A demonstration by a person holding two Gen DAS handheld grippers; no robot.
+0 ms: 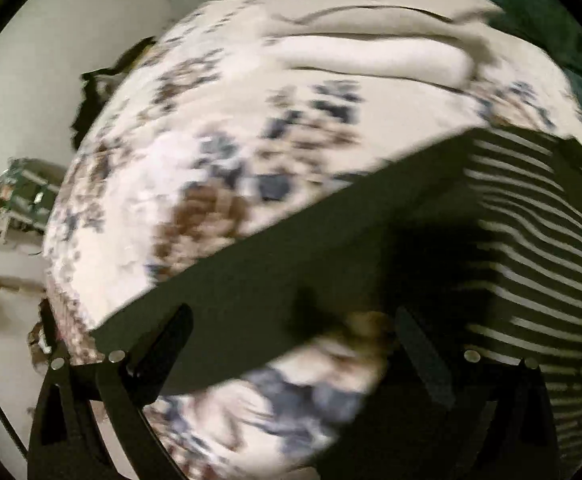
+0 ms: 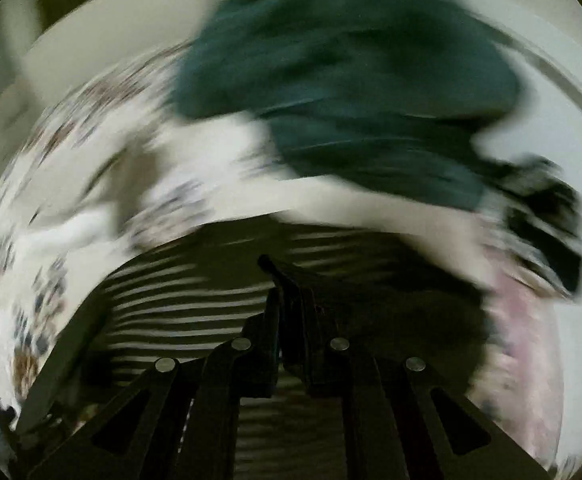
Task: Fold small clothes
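The striped top (image 1: 531,240) lay on the bed (image 1: 195,168) near its front edge. The right tongs (image 2: 287,280) were clenched on its cloth; the left tongs (image 1: 291,344) stood released. Judged best: carry the fold over flat, edges aligned.

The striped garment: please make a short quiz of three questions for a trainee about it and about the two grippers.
1. True or false: the right gripper has its fingers pressed together over the striped garment.
2. Which cloth lies beyond the striped garment in the right wrist view? A. a dark green cloth B. a red towel C. a yellow sock
3. Fill in: in the left wrist view the left gripper has its fingers wide ____ above the floral bedcover.

Key: 1 true; 2 A; 3 apart.
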